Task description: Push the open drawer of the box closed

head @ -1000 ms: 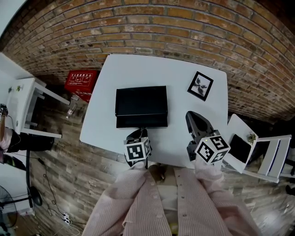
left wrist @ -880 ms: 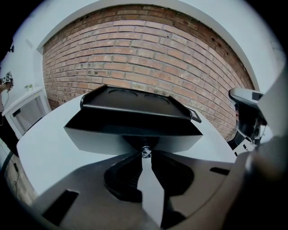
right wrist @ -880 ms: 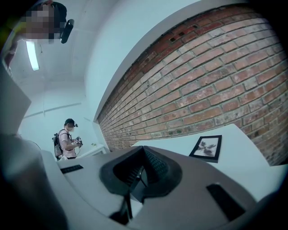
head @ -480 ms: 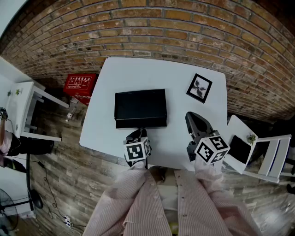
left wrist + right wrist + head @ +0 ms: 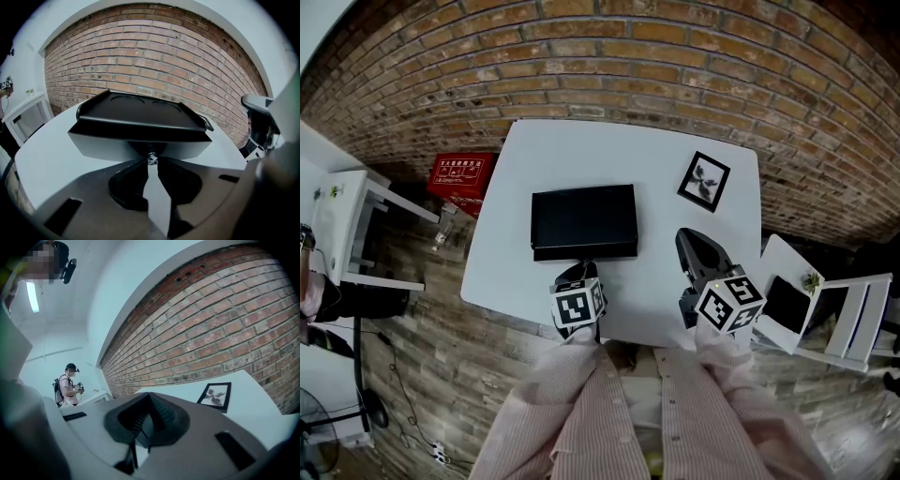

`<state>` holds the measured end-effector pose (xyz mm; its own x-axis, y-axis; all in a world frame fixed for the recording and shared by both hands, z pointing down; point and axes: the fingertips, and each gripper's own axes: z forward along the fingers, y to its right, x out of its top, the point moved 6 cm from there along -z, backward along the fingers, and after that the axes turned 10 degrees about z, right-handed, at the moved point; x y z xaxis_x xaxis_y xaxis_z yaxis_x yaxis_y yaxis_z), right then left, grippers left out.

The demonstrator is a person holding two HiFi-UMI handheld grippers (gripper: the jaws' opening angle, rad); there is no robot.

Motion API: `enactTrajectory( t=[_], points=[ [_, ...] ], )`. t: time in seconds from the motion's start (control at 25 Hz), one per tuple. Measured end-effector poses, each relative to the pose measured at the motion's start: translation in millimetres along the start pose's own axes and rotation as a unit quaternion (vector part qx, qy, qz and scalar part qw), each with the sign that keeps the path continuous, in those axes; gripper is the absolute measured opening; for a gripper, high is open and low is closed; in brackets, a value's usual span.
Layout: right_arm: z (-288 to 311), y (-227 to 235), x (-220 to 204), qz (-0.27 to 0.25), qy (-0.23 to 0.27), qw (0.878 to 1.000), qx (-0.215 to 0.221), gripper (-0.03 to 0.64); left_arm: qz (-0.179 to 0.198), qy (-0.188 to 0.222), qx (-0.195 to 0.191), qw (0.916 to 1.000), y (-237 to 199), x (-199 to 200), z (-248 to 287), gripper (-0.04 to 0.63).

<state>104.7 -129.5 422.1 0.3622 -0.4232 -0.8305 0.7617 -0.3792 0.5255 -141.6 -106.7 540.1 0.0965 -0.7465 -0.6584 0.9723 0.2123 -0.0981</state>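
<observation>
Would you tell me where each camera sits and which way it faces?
Head view: on the person's head, looking steeply down on the table and black box; left claw, right claw and sleeves show.
Left gripper view: rides the left claw, facing the box's drawer and brick wall; its jaws pinch the knob.
Right gripper view: rides the right claw, facing across the table to the framed picture; its jaws are shut.
Shared: the framed picture, in head and right gripper views.

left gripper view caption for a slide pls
Left gripper pinching the knob on the drawer of a black box, brick wall behind
</observation>
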Motion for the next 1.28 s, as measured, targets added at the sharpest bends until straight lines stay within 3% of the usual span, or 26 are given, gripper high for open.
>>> enactTrajectory(
  t=[1.28],
  points=[
    [5,18,6,0.008,-0.002,1.000,-0.018,0.003,-0.005,0.008,0.010,0.9999,-4,19,16,0.060]
  ],
)
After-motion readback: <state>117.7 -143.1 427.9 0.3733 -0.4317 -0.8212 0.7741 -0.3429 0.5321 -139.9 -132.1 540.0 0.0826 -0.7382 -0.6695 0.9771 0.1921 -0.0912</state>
